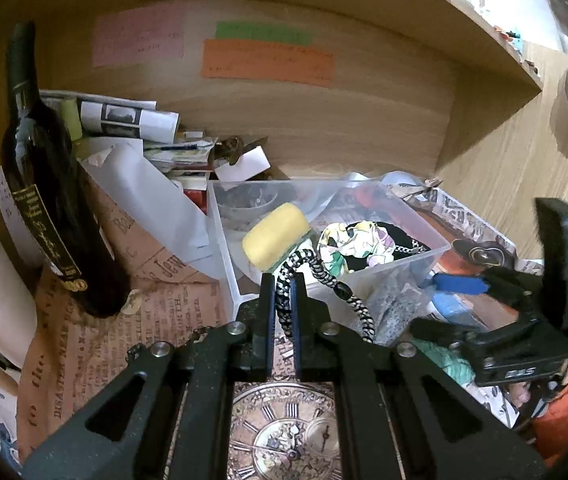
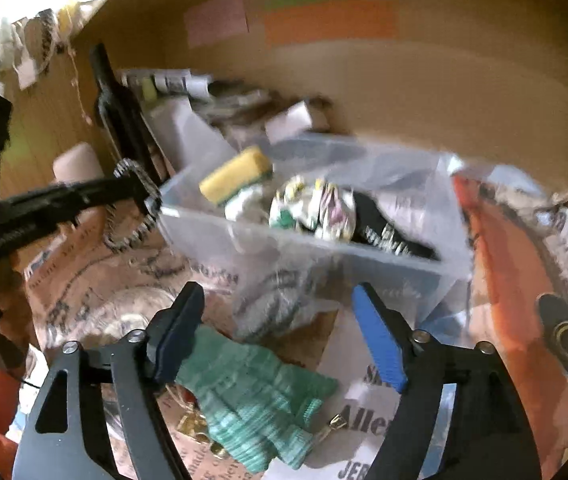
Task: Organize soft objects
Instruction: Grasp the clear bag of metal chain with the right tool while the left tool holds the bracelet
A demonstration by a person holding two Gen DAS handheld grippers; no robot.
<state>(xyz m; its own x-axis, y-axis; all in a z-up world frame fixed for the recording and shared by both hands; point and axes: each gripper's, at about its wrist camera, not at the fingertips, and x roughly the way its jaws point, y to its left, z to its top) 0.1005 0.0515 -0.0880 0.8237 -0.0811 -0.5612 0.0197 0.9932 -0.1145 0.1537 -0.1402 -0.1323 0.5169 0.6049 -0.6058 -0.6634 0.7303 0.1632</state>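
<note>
Clear bin [image 1: 395,258] open on top, dark bottle [image 1: 44,184] and paper clutter [image 1: 152,160] crowding its left

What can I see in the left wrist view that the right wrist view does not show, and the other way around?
Only the left wrist view shows the clock print below the left gripper.

Only the right wrist view shows the green cloth lying under the open right gripper.

Both show the clear bin, yellow sponge, dark bottle, and the braided cord pinched in the shut left gripper.
</note>
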